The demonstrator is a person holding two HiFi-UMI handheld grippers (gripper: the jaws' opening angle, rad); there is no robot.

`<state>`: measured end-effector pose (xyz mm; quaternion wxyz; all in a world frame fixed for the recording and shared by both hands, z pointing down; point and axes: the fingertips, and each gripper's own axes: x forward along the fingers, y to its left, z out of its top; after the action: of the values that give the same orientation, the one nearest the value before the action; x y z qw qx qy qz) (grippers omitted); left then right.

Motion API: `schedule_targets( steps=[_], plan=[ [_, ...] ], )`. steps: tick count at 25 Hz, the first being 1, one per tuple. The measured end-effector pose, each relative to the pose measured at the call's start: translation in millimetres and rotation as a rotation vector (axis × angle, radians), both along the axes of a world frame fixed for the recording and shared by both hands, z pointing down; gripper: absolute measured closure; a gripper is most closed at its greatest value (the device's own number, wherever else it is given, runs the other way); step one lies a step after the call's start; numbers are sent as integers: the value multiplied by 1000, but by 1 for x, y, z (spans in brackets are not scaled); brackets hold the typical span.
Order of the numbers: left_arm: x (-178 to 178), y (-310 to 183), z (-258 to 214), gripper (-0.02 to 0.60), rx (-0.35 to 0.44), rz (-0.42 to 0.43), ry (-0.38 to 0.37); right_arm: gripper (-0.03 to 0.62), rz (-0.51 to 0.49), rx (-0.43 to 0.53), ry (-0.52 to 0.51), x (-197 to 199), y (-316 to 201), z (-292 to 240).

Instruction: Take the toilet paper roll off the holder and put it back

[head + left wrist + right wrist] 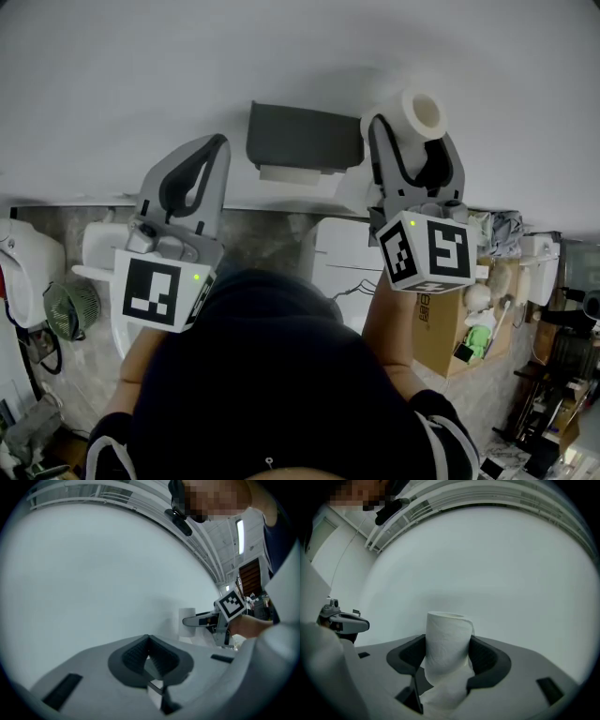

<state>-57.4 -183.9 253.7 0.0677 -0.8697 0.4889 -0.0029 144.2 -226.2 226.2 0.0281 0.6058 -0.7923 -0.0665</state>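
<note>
Wall: plain white wall (pixel 141 75), filling the upper head view.
Floor: mottled grey-brown stone floor (pixel 253 239).
Furniture: white boxy unit (pixel 342 258), cardboard box (pixel 441 328) beside it.
Light: 1 lit ceiling strip (pixel 240 536).
Left corner: small green fan (pixel 70 307).

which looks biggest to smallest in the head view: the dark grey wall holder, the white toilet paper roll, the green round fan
1. dark grey rectangular wall holder: clearly largest.
2. white toilet paper roll and green round fan: about alike; the fan sits farther off and the roll is partly hidden, so no ranking.
</note>
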Motion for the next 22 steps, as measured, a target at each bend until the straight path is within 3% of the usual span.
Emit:
schedule_targets(
  steps=[19, 22],
  plan=[
    [-20, 0, -4, 580, 23, -42, 2, 298, -75, -10, -3, -34, -8, 5],
    [-20, 1, 1, 580, -3, -50, -7, 298, -81, -11, -5, -35, -8, 6]
  ],
)
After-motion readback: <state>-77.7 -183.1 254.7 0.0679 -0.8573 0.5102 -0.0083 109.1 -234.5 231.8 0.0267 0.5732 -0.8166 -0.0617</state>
